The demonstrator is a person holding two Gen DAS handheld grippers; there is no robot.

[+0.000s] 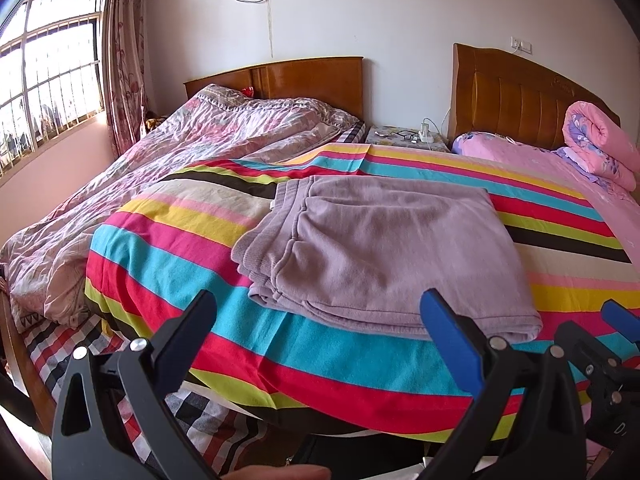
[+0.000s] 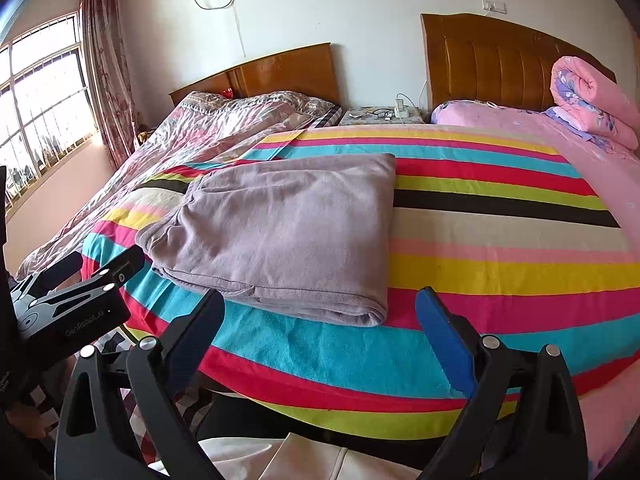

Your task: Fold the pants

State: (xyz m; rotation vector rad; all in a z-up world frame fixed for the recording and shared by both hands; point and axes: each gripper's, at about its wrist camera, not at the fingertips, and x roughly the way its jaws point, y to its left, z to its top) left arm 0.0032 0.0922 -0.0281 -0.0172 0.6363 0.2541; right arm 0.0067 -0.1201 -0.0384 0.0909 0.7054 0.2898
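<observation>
Mauve fleece pants (image 1: 372, 248) (image 2: 280, 232) lie folded into a thick rectangle on the striped blanket (image 1: 168, 248) (image 2: 500, 240), waistband at the left. My left gripper (image 1: 320, 312) is open, its fingers spread just in front of the folded pants' near edge, holding nothing. My right gripper (image 2: 320, 312) is open too, hovering off the near edge of the bed in front of the pants' right corner. The right gripper's blue finger shows at the right edge of the left wrist view, and the left gripper body shows at the left of the right wrist view.
A crumpled floral quilt (image 1: 180, 152) covers the bed at left by the window (image 1: 48, 64). A rolled pink quilt (image 1: 600, 148) lies at the right headboard. A nightstand (image 1: 404, 136) with glasses and a power strip stands between the beds. A checked sheet hangs below the blanket edge.
</observation>
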